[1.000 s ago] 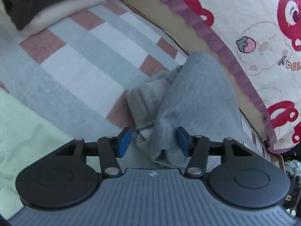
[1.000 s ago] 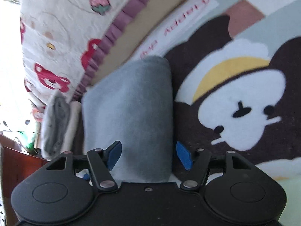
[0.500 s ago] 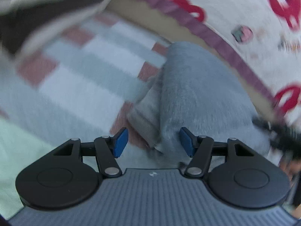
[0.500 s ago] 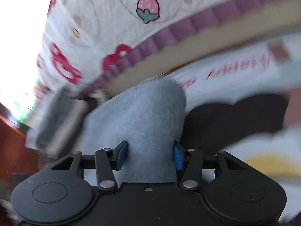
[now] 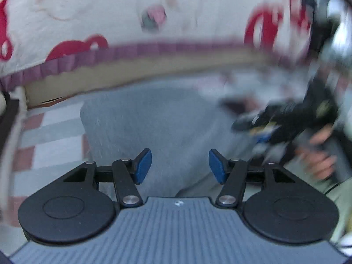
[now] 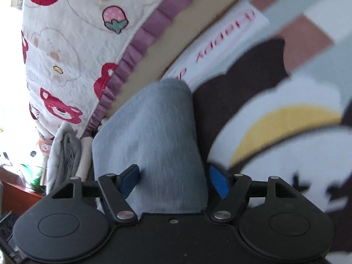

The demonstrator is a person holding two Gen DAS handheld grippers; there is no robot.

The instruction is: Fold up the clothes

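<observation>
A folded grey garment point(image 5: 154, 121) lies on the patterned blanket beside the quilt's purple frill. My left gripper point(image 5: 180, 162) hovers over its near end, the blue pads apart and closing slightly, neither pressing the cloth. This view is blurred by motion. At its right a person's hand point(image 5: 319, 160) holds the other black gripper point(image 5: 286, 123). In the right wrist view the same grey garment point(image 6: 154, 121) runs between the jaws of my right gripper point(image 6: 173, 176). Those jaws are opening, and the cloth sits loosely between the pads.
A white quilt with red bears point(image 6: 66, 44) rises along the far side, edged by a purple frill point(image 6: 140, 44). A striped blanket point(image 5: 44, 136) and a brown bear-print blanket point(image 6: 286, 132) cover the surface. Folded clothes point(image 6: 66, 154) are stacked at the left, near wooden furniture point(image 6: 13, 193).
The left view rolled and lifted, swinging from the striped blanket to face the quilt; the other gripper and hand came into sight. The right jaws pinched the grey garment, then spread again.
</observation>
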